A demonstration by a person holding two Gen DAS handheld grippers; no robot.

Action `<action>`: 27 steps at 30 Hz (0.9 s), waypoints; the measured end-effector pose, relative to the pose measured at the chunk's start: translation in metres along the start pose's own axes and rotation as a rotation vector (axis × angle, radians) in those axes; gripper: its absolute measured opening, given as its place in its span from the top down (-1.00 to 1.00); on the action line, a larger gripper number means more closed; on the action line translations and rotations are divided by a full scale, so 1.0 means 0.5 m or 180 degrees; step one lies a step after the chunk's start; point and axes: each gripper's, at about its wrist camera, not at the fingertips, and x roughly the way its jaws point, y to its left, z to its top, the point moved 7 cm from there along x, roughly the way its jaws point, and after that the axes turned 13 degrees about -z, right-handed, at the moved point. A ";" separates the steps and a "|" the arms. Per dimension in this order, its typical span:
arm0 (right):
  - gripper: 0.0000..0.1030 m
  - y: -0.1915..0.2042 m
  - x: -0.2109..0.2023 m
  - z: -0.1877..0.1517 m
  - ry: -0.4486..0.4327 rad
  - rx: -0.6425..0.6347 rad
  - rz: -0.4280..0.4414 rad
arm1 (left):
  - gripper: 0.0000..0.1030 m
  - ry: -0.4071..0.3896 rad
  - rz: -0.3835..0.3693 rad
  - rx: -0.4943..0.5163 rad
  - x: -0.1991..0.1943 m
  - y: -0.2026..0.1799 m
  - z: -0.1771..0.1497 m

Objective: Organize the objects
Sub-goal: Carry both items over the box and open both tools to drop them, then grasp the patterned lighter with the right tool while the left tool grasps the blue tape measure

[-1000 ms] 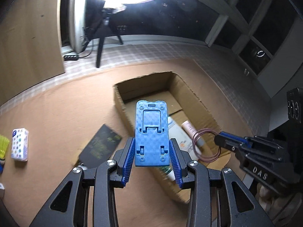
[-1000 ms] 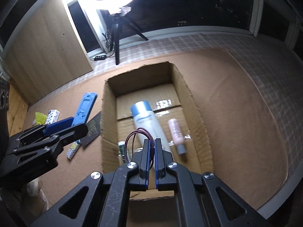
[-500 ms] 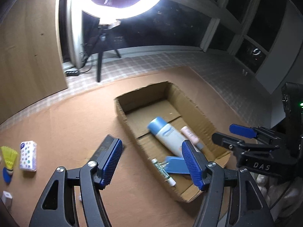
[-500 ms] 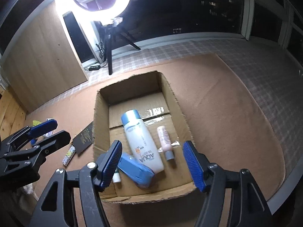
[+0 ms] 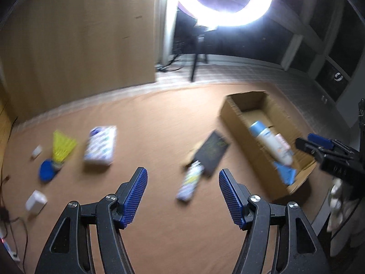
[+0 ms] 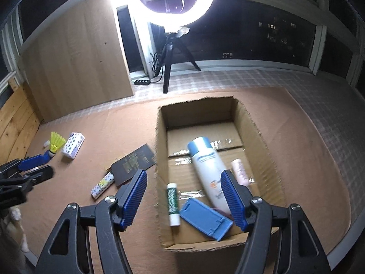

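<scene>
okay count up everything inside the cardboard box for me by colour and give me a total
In the cardboard box:
Blue: 1, phone stand
White with blue cap: 1, spray bottle
Pink: 1, tube
Green and white: 1, stick
Total: 4

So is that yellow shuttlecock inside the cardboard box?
No, the yellow shuttlecock lies out on the brown mat, well left of the cardboard box.

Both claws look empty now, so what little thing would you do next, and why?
Probably swing the open left gripper down toward the small patterned tube lying on the brown mat just ahead of it. It lies outside the cardboard box, partly under the black card.
</scene>
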 end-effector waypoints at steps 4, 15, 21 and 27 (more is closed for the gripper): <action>-0.23 0.046 -0.004 -0.022 0.0069 -0.0047 0.0046 | -0.50 -0.0068 0.0017 -0.0239 -0.065 0.099 -0.059; -0.23 0.210 0.010 -0.069 0.0341 -0.0306 0.0206 | -0.50 -0.0095 0.0361 -0.0662 -0.167 0.269 -0.150; -0.23 0.263 0.047 -0.090 0.0663 -0.0189 0.0427 | -0.50 -0.0080 0.0339 -0.0668 -0.155 0.284 -0.145; -0.20 0.292 0.096 -0.095 0.0887 0.0021 0.0512 | -0.50 -0.0049 0.0382 -0.0596 -0.134 0.294 -0.138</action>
